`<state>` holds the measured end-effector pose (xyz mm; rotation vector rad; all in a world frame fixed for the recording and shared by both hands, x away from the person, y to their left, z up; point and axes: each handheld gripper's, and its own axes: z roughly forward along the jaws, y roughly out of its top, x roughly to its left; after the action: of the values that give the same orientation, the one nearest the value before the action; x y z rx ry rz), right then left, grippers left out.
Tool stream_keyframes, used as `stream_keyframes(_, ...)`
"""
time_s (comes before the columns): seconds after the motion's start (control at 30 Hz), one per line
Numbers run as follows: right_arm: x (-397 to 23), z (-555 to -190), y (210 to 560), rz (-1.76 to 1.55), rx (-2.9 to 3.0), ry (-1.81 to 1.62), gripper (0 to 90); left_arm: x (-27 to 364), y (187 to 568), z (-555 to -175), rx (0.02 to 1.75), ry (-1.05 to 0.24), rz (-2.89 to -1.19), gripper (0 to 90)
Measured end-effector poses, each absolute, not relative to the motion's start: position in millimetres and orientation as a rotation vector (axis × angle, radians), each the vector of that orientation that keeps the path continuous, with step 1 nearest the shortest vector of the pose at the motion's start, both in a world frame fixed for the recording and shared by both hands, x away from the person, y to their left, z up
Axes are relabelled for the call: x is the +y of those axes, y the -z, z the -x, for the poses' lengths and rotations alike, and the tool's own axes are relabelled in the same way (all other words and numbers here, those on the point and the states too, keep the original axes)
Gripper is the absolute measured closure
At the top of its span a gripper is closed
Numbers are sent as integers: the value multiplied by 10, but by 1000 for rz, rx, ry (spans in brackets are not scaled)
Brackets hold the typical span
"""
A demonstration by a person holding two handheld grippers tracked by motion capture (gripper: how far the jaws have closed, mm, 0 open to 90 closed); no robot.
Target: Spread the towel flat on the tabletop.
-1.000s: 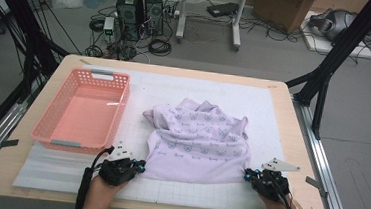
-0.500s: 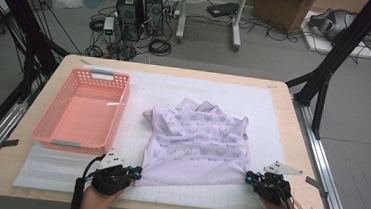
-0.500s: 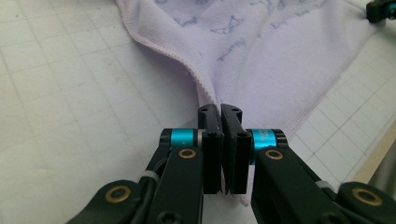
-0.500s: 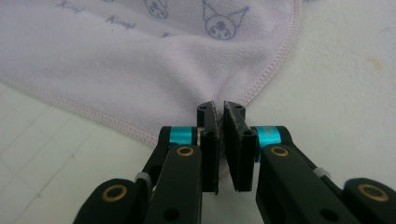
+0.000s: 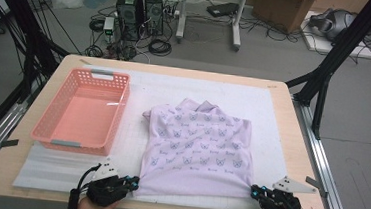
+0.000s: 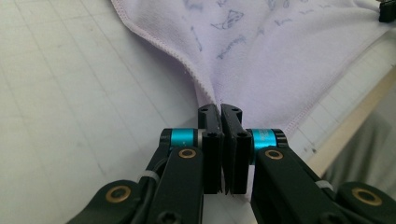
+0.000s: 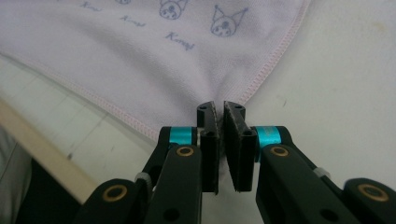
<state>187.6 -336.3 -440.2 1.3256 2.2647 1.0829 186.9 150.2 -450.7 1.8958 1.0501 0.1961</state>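
Lilac cloth (image 5: 197, 148), cat-face print, unreadable script

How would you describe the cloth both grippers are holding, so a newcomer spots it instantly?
On the white gridded mat covering the wooden table, look right of the empty salmon-pink plastic basket. The pale lilac cloth lies spread there, its two near corners pinched by the left gripper and right gripper. It alone is soft fabric, printed with small cat-like faces.

Lilac towel (image 5: 198, 145) spread on table (image 5: 283, 117), left tool (image 5: 134, 183) and right tool (image 5: 255, 191) pinching its near corners, pink basket (image 5: 80, 111) alongside
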Motion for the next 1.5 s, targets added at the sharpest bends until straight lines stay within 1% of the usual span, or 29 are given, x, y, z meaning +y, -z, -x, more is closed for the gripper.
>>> stream_keyframes(0.2, -3371, -1660, 4393, -1313, 2312, -1078, 844, 1520, 4542, -1763, 1056, -175, -1908, 861)
stream_keyframes(0.23, -3368, -1642, 4387, -1303, 2318, -1082, 828, 1517, 4544, -1771, 1056, -193, -1908, 822)
stream_keyframes(0.27, -3366, -1638, 4376, -1294, 2312, -1087, 780, 1511, 4539, -1784, 1055, -209, -1901, 739)
stream_keyframes(0.3, -3369, -1647, 4359, -1294, 2294, -1103, 694, 1508, 4527, -1806, 1048, -219, -1887, 672)
stream_keyframes(0.33, -3372, -1667, 4341, -1303, 2263, -1131, 631, 1505, 4512, -1829, 1040, -228, -1864, 624)
stream_keyframes(0.47, -3341, -1831, 4310, -1334, 2185, -1150, 584, 1466, 4468, -2000, 1037, -245, -1817, 500)
stream_keyframes(0.6, -3215, -2068, 4390, -1362, 2204, -1073, 566, 1386, 4533, -2177, 1059, -223, -1858, 464)
stream_keyframes(0.67, -3156, -2130, 4439, -1362, 2232, -1027, 585, 1340, 4560, -2212, 1062, -231, -1873, 453)
stream_keyframes(0.7, -3135, -2134, 4446, -1331, 2228, -1011, 677, 1317, 4563, -2213, 1057, -247, -1873, 460)
stream_keyframes(0.73, -3115, -2137, 4445, -1306, 2242, -989, 703, 1288, 4566, -2202, 1050, -283, -1888, 466)
stream_keyframes(0.77, -3106, -2138, 4441, -1310, 2249, -995, 772, 1264, 4572, -2170, 1038, -341, -1908, 507)
stream_keyframes(0.8, -3107, -2134, 4441, -1304, 2264, -1009, 835, 1242, 4583, -2131, 1008, -421, -1937, 583)
stream_keyframes(0.83, -3103, -2123, 4442, -1299, 2262, -1006, 849, 1248, 4582, -2108, 976, -436, -1959, 692)
stream_keyframes(0.87, -3106, -2113, 4442, -1303, 2263, -1011, 859, 1266, 4565, -2107, 987, -383, -1961, 848)
stream_keyframes(0.9, -3113, -2105, 4440, -1308, 2272, -1020, 867, 1278, 4548, -2103, 1008, -357, -1962, 860)
stream_keyframes(0.97, -3141, -2082, 4429, -1308, 2290, -1026, 876, 1324, 4527, -2089, 1022, -316, -1971, 864)
stream_keyframes(1.13, -3186, -1976, 4416, -1296, 2317, -1044, 881, 1427, 4507, -1952, 1040, -271, -1953, 864)
stream_keyframes(1.4, -3234, -1826, 4356, -1283, 2320, -1090, 881, 1496, 4478, -1852, 1026, -255, -1926, 859)
stream_keyframes(1.43, -3232, -1814, 4342, -1280, 2320, -1103, 869, 1499, 4471, -1855, 1019, -255, -1907, 849)
stream_keyframes(1.47, -3225, -1801, 4322, -1283, 2311, -1114, 847, 1500, 4461, -1860, 1014, -259, -1896, 817)
stream_keyframes(1.5, -3222, -1796, 4304, -1279, 2296, -1129, 783, 1501, 4441, -1878, 1017, -280, -1878, 745)
